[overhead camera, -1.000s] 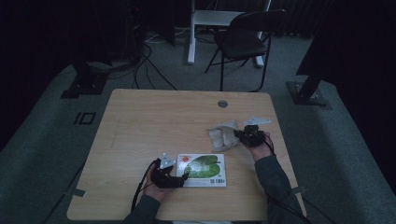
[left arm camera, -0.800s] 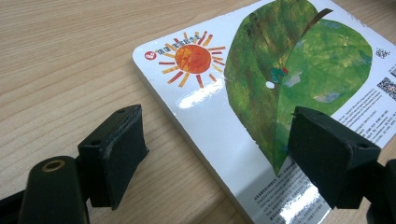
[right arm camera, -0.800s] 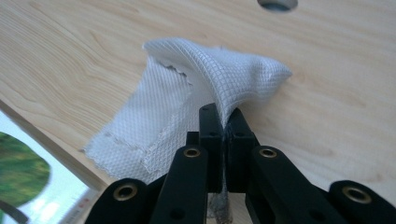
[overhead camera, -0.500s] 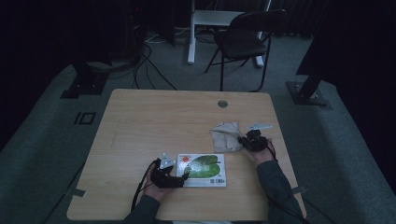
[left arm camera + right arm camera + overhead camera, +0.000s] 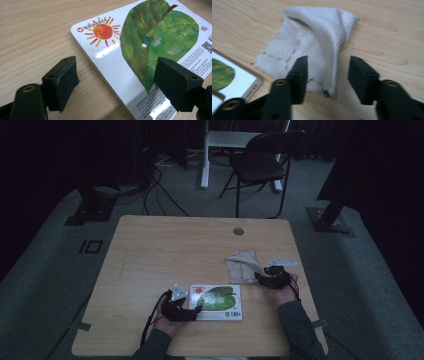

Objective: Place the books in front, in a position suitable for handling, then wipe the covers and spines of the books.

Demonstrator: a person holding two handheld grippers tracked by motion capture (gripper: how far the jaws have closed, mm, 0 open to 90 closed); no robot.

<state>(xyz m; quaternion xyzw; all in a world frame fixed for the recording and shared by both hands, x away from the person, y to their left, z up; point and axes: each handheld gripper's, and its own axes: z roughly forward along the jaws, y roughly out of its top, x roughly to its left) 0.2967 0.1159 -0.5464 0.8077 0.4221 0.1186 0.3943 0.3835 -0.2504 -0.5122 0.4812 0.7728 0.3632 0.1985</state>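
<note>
A: How far along is the work judged to be?

B: Hardly begun. The cloth lies crumpled on the bench, just beside the book. The right claw has just been opened; its jaws straddle the cloth's near edge, nothing gripped.

A: And the left claw?

B: Spread wide astride the book's corner, unclamped. The book's far end is cut off.

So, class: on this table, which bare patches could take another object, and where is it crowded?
Free: the far left stretch of the table, from its left edge to the grommet, and the strip behind the book. Crowded: the near right, where the book, the cloth, the left gripper and right gripper sit close.
</note>
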